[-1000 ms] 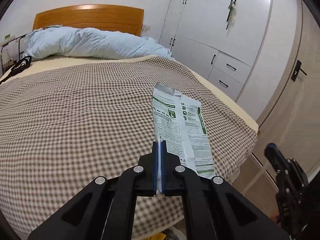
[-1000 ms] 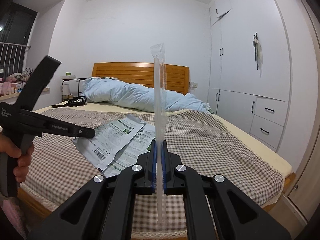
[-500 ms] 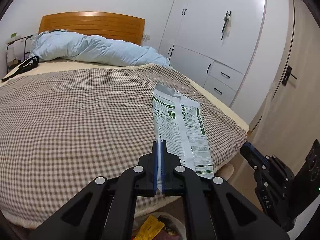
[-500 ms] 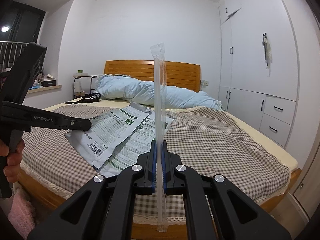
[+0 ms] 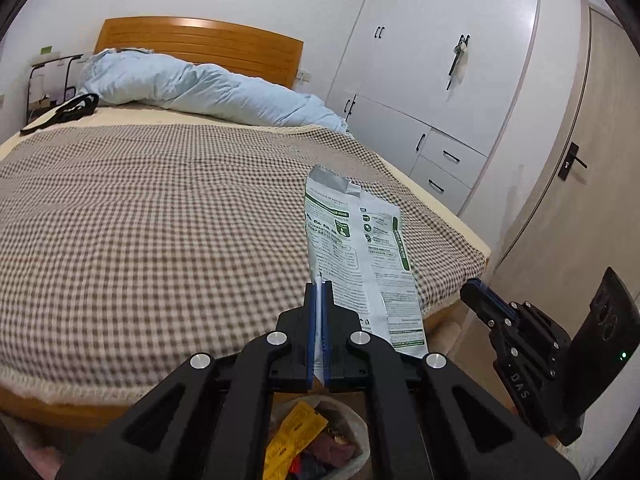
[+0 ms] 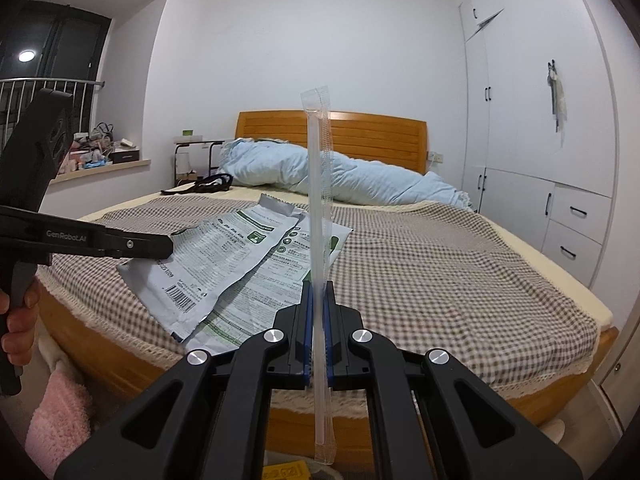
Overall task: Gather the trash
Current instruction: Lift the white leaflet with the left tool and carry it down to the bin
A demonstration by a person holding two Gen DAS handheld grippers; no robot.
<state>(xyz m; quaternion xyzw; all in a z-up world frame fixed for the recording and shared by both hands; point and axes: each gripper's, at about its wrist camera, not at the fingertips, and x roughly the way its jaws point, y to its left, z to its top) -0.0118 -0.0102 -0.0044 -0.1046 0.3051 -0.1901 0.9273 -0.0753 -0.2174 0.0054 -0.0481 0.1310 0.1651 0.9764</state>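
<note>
Nearest in the left wrist view, the left tongs (image 5: 319, 300) are pinched tight on the near edge of a flattened grey and green food pouch (image 5: 354, 252). The pouch juts out from the closed tips, held off the bed and over its corner. Directly below those tongs sits a waste bin (image 5: 352, 436) with a pale liner, already holding a yellow wrapper (image 5: 294, 438) and other dark scraps, so some trash looks collected.

In the right wrist view, the right tongs (image 6: 317, 300) grip a clear wrapped straw (image 6: 319, 208) that stands upright between the closed tips, its lower end hanging past them. A yellow scrap below suggests the bin lies beneath this hand too. At the left edge of that view, a person's hand (image 6: 18, 322) holds the handle of the left tool.

Further off, the bed (image 5: 160, 216) with its brown checked cover shows no other litter. A black strap (image 5: 64, 112) lies near the pale blue duvet (image 5: 208, 92) by the wooden headboard; whether it counts as trash cannot be told.

Judging from this, both pieces are picked up and poised near the bin. What remains is to release each into it.
</note>
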